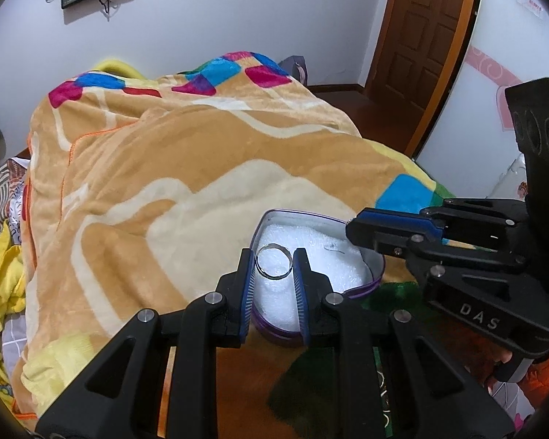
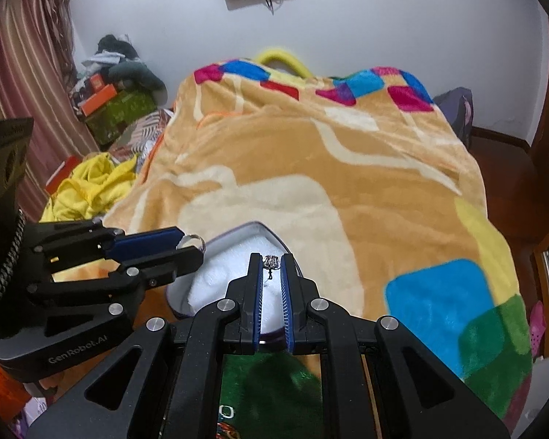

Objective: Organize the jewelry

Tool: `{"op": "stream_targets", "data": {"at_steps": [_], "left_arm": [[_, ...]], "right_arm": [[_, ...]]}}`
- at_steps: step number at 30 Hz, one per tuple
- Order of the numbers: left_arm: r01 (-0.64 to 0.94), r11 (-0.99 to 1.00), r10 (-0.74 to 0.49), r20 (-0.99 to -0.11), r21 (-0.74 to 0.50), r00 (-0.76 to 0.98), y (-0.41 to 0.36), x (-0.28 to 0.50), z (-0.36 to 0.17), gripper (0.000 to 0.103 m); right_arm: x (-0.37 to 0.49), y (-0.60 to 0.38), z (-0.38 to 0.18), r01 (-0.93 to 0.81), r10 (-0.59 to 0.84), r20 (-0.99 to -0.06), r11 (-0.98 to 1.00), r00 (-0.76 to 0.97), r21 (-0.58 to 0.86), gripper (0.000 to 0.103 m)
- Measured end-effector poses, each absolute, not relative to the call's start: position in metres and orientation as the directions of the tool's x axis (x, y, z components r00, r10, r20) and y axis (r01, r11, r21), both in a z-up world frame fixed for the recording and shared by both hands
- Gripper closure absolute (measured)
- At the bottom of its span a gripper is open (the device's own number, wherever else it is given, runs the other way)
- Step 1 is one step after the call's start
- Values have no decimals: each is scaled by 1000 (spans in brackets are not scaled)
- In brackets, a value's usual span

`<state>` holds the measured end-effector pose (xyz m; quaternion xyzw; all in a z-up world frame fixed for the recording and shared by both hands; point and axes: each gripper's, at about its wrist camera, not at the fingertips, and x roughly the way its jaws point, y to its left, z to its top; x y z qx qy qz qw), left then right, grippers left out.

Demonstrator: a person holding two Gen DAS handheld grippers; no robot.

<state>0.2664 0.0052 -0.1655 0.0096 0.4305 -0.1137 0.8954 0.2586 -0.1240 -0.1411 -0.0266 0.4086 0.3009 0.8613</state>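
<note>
Two pieces held over the tin, ready to lay down

Both tongs grip jewelry above the heart-shaped tin (image 1: 375, 261) w/ white foam. Left gripper (image 1: 273, 261) is narrowed on a silver ring (image 1: 273, 260), its hole facing the camera, no long axis. Right gripper (image 2: 272, 261) pinches a small pendant (image 2: 271, 262); its long axis hangs down. Lower slowly, open only near the foam. Tin sits on the blanket (image 1: 201, 168).

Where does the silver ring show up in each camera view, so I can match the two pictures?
Left wrist view: the silver ring sits low and centre, pinched between the left gripper fingertips above the tin.
Right wrist view: the ring is left of centre, at the left gripper's tip.
Shared landmark: the purple-rimmed tin with white padding.
</note>
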Motion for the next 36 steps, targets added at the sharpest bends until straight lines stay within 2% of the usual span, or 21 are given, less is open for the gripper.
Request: {"op": "stream_targets", "data": {"at_steps": [20,23,29,31,36], "left_arm": [[211,974,-196,-770,-81,608,5,257,-157,81],[200,977,-187,-759,-76,624,8,249,-150,75],[182,982,-166,-737,-59,655,11,230,-134,66],[175,983,-159,-731,-55,664,12,224,-129,60],[165,986,-141,-721,-38,678,13,207,-121,56]], "right_arm": [[251,-121,-142,-568,466,-749,810,471,146,92],[246,-123,-136,-567,465,-742,812,483,140,88],[228,-131,-118,-554,452,-709,826,541,104,69],[221,-134,-112,-552,450,-698,829,556,95,68],[204,-145,-99,-538,445,-679,838,584,87,68]]}}
